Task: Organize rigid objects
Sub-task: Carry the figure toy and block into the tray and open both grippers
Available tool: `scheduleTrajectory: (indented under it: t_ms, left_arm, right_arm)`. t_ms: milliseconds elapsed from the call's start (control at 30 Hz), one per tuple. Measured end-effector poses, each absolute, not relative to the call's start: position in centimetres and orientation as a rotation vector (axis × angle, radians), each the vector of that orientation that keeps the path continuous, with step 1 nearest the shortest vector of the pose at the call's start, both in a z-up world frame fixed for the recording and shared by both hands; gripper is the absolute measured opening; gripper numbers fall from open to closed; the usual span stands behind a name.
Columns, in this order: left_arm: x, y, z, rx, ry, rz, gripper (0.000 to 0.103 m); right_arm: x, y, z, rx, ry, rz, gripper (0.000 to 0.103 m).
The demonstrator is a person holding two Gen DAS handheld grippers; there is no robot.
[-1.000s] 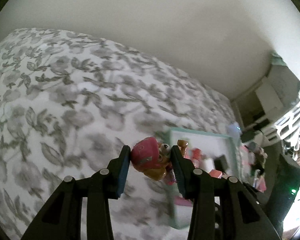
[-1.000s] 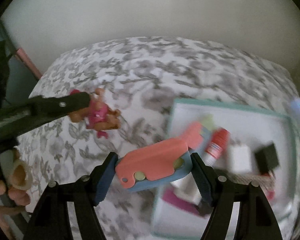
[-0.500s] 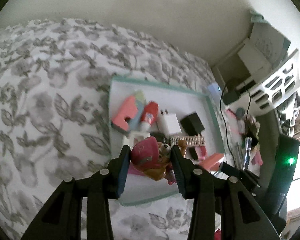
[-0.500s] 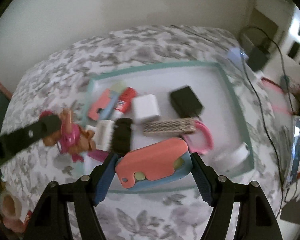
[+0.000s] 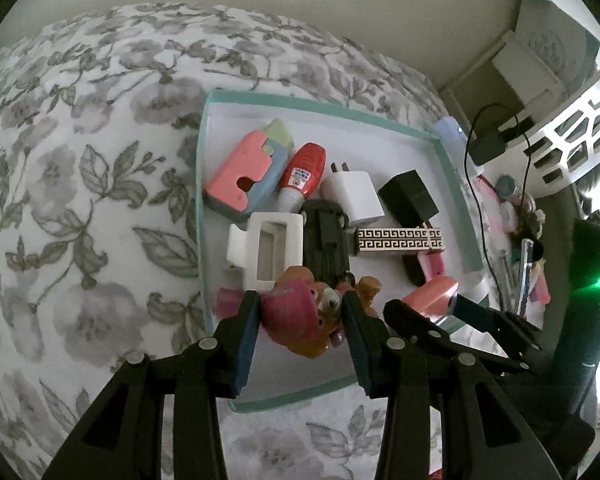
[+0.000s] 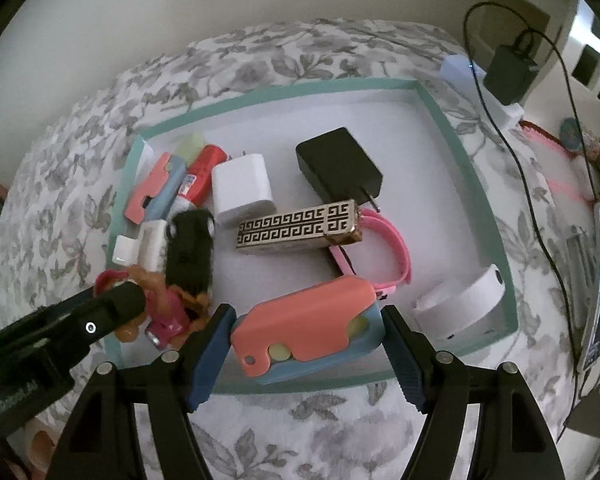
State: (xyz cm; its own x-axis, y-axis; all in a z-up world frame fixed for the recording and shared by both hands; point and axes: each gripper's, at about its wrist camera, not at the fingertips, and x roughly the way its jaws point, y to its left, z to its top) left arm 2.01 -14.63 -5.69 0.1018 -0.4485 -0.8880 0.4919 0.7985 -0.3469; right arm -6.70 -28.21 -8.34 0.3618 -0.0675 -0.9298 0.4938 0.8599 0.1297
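Note:
A teal-rimmed white tray lies on the floral bedspread and holds several small objects. My left gripper is shut on a pink and orange toy puppy figure over the tray's near left corner; the figure also shows in the right wrist view. My right gripper is shut on a pink and blue case over the tray's near edge; its tip shows in the left wrist view.
In the tray: a second pink and blue case, a red glue bottle, white charger, black charger, patterned bar, white clip, black clip, pink band, white disc. Cables and clutter lie right.
Both grippers have moved closer over the tray with their objects still held. The tray now fills more of both views.

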Motion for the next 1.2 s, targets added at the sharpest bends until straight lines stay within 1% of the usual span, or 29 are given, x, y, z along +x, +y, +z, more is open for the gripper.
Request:
scheduleTrajectory:
  t_ms: [100, 167, 200, 267, 333, 433, 500, 533, 567, 667, 700, 733, 767, 800, 1000, 1200]
  left_arm:
    - [1.9, -14.6, -5.4, 0.065, 1.277, -0.685, 0.043]
    - [1.8, -14.4, -5.0, 0.070, 1.264, -0.683, 0.045]
    - [1.7, -14.3, -4.8, 0.071, 1.258, -0.679, 0.047]
    - [1.7, -13.8, -4.2, 0.073, 1.233, -0.668, 0.054]
    - [1.7, -13.2, -3.6, 0.069, 1.211, -0.655, 0.057]
    - [1.9, -12.2, -3.0, 0.071, 1.175, -0.600, 0.066]
    - [2.0, -11.6, -2.7, 0.082, 1.152, -0.560, 0.070]
    - [2.2, -11.2, -2.5, 0.088, 1.138, -0.535, 0.076]
    - [2.3, -10.6, -2.5, 0.096, 1.125, -0.504, 0.084]
    - [2.6, -9.4, -2.4, 0.127, 1.082, -0.418, 0.096]
    - [2.7, -9.0, -2.4, 0.137, 1.070, -0.397, 0.097]
    - [2.9, -8.5, -2.5, 0.152, 1.056, -0.367, 0.097]
    - [3.0, -8.1, -2.5, 0.159, 1.051, -0.352, 0.098]
    - [3.1, -7.8, -2.6, 0.164, 1.050, -0.338, 0.098]
    - [3.1, -6.0, -2.6, 0.123, 1.073, -0.328, 0.098]
    - [1.8, -6.1, -1.8, 0.180, 1.057, -0.328, 0.098]
  right_arm:
    - [-6.6, -28.2, -8.9, 0.408, 1.171, -0.374, 0.076]
    - [-6.5, -28.3, -9.0, 0.405, 1.173, -0.372, 0.076]
    - [-6.6, -28.3, -9.0, 0.408, 1.173, -0.368, 0.076]
    - [-6.6, -28.3, -9.0, 0.413, 1.168, -0.355, 0.076]
    - [-6.6, -28.2, -8.9, 0.404, 1.168, -0.348, 0.076]
    - [-6.7, -28.0, -8.8, 0.394, 1.164, -0.344, 0.077]
    - [-6.6, -27.9, -8.6, 0.395, 1.154, -0.341, 0.078]
    - [-6.7, -27.9, -8.3, 0.396, 1.144, -0.340, 0.080]
    - [-6.8, -27.8, -8.1, 0.397, 1.137, -0.338, 0.082]
    - [-7.0, -27.5, -7.6, 0.396, 1.110, -0.330, 0.083]
    - [-7.0, -27.4, -7.5, 0.394, 1.102, -0.328, 0.084]
    - [-7.1, -27.2, -7.3, 0.391, 1.094, -0.325, 0.091]
    - [-7.0, -27.0, -7.2, 0.389, 1.089, -0.324, 0.100]
    - [-7.1, -26.9, -7.0, 0.386, 1.080, -0.323, 0.102]
    - [-7.8, -26.4, -5.8, 0.389, 1.038, -0.334, 0.103]
    - [-8.7, -26.1, -4.6, 0.402, 0.998, -0.348, 0.103]
